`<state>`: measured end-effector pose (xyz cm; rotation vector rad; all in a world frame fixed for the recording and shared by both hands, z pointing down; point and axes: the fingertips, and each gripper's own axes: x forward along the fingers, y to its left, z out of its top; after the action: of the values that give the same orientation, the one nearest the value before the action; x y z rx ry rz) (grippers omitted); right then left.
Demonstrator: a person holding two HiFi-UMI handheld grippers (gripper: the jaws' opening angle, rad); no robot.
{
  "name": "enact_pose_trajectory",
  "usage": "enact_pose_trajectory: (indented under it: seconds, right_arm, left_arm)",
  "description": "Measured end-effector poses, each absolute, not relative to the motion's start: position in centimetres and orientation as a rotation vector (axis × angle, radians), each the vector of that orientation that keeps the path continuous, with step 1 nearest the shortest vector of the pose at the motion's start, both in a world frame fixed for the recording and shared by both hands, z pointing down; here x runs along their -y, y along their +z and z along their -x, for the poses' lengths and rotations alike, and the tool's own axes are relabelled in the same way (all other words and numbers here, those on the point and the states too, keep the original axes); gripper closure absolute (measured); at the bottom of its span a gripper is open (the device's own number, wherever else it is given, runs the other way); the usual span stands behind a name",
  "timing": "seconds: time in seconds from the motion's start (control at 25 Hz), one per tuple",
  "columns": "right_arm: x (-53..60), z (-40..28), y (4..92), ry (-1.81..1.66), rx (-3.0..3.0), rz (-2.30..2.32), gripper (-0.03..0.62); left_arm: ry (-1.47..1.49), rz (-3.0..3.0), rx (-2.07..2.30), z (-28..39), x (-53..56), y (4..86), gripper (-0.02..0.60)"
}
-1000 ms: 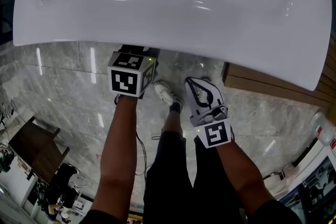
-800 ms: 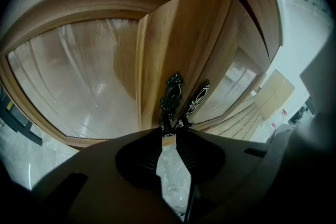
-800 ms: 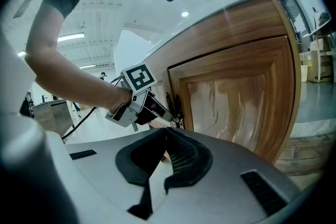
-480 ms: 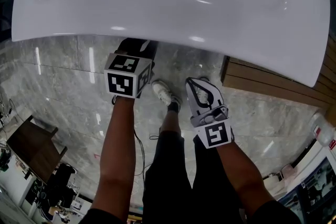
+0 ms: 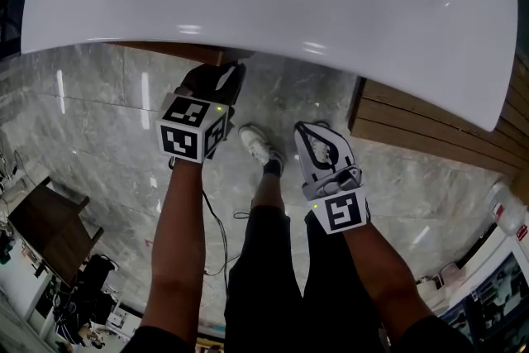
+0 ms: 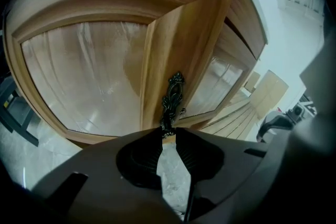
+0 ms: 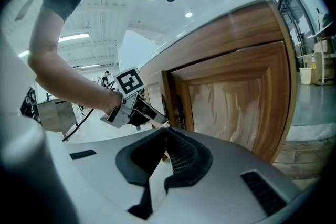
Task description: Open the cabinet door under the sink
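Pinching tight, the left gripper [image 6: 168, 132] has its tongs closed on the bottom tip of the ornate dark handle [image 6: 171, 99]. That handle runs upright, rising straight up and away from the tongs, on the wooden cabinet door [image 6: 184, 39]. The door's edge appears to stand slightly out from the panel [image 6: 84, 71] left of the handle. Off to the handle's right, well apart, the right gripper [image 7: 165, 130] hangs with tongs together on nothing. So the left one looks set to pull straight back and swing the door out. Above the handle, the white sink [image 5: 273, 4] overhangs it all.
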<state>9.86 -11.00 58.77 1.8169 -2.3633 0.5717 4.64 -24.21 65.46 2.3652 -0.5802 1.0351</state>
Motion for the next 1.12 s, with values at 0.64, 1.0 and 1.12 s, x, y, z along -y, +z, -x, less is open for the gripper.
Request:
enact_pose_trajectory:
  seconds: [0.64, 1.0, 1.12]
  right_arm:
    - [10.7, -6.2, 58.8, 0.467, 2.335, -1.803, 0.572]
    - [10.9, -1.5, 57.4, 0.444, 2.224, -2.005, 0.572]
    - [10.6, -0.2, 57.3, 0.432, 2.204, -2.026, 0.572]
  left_arm:
    - [1.041, -2.457, 0.456, -0.6, 21.3, 64.8, 0.485]
    - [1.106, -2.514, 0.258, 3.6, 19.3, 64.4, 0.485]
    - [1.115, -2.532, 0.214, 4.9, 18.7, 64.3, 0.485]
